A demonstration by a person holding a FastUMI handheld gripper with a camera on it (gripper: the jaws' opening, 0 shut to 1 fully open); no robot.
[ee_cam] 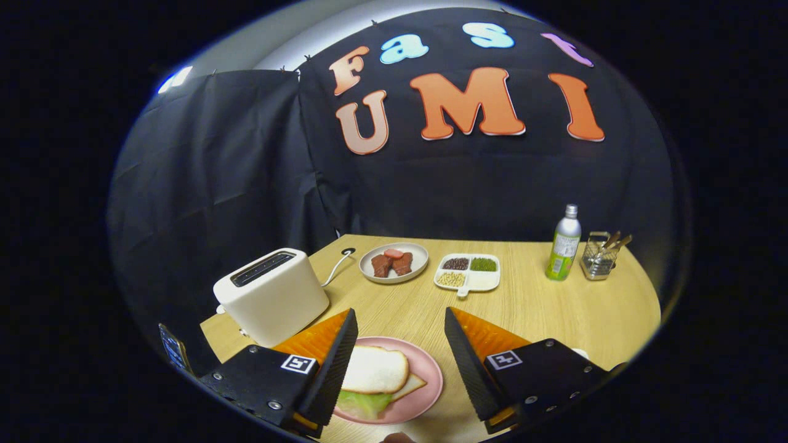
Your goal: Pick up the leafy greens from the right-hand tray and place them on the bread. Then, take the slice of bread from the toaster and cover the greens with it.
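The gripper hung over the near edge of the wooden table, its fingers spread wide and gripping nothing; between them, on the table, lay a pink plate; on that plate the sandwich was stacked, a top slice of bread lying over the leafy greens, which peeked out at the near side, with the corner of a lower bread slice jutting out beneath; the left finger's inner edge overlapped the stack in view, though whether it touched could not be told. Each finger mount carried a small square black-and-white marker, no readable words on them. Beyond the left finger stood the white toaster, its slot dark on top, its cord trailing back across the table. Farther off sat a grey plate with reddish-brown meat pieces; just beside it a white divided tray held dark, green and pale beans in separate compartments. Well to the right stood a green bottle, its label too small to read, and next to it a wire caddy with utensils.
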